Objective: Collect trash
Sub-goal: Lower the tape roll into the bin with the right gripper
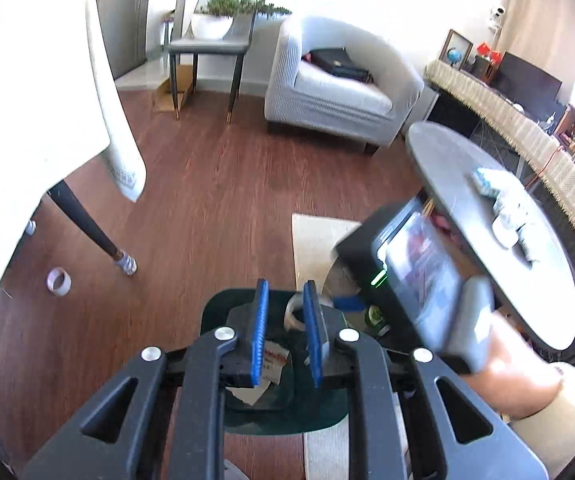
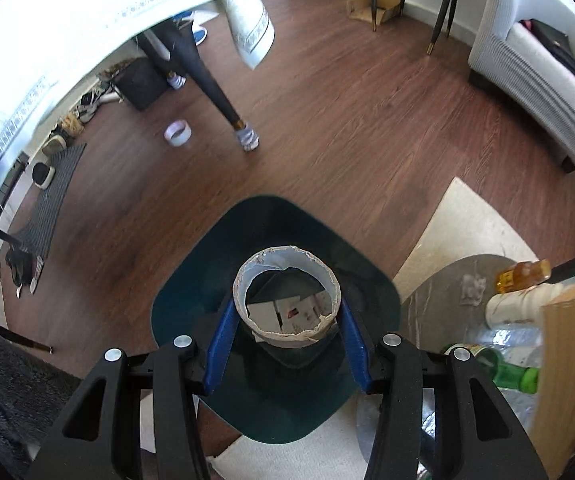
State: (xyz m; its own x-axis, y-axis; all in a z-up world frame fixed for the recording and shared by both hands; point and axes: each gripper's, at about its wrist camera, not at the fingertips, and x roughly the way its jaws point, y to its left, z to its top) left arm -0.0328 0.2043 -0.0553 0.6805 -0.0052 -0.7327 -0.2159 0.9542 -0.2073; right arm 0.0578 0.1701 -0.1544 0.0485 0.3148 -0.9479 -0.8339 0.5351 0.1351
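My right gripper [image 2: 287,320] is shut on a used cardboard tape roll [image 2: 287,300] and holds it right above the dark green trash bin [image 2: 191,292]. Paper scraps show in the bin through the roll's hole. My left gripper [image 1: 285,320] is open and empty, also above the bin [image 1: 215,308], with paper scraps [image 1: 275,360] below it. The held roll shows between its fingers [image 1: 293,312]. A second tape roll [image 2: 178,133] lies on the wooden floor near a table leg; it also shows in the left wrist view [image 1: 58,281].
A round grey side table [image 1: 487,216] with small items stands to the right. Bottles [image 2: 503,368] and a paper bag [image 2: 567,360] sit at the right on a low marble table. A white armchair [image 1: 335,88], a beige rug [image 2: 467,224] and a cloth-covered table [image 1: 27,120] surround the bin.
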